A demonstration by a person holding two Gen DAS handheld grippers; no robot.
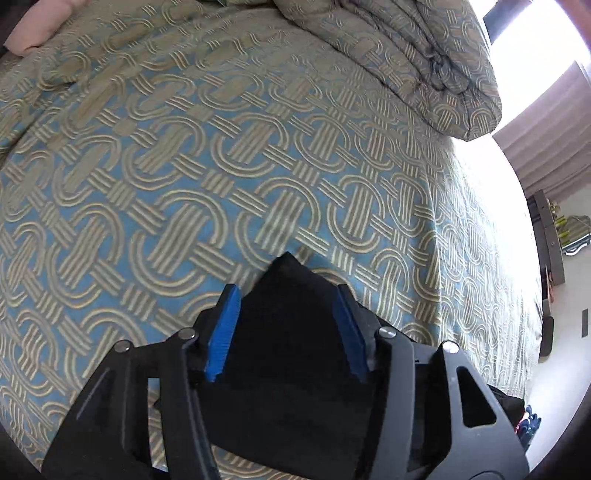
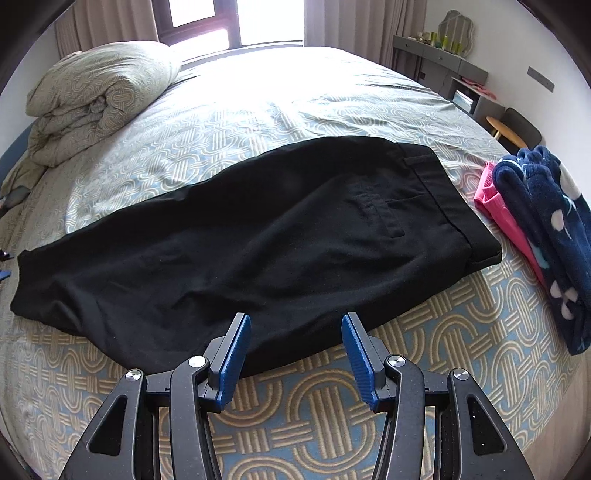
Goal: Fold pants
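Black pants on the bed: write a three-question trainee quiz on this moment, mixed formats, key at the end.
1. True or false: the black pants lie flat on the patterned bedspread, folded lengthwise.
2. Multiple choice: beside the waistband lies A) a navy fleece garment over a pink garment, B) a towel, C) a shoe.
3. Fill in: the right gripper is ____ and holds nothing; the left gripper straddles a pants corner.

Key: 1 true; 2 A; 3 open.

Daylight from the window (image 2: 236, 22) blows out; fisheye edges bend.
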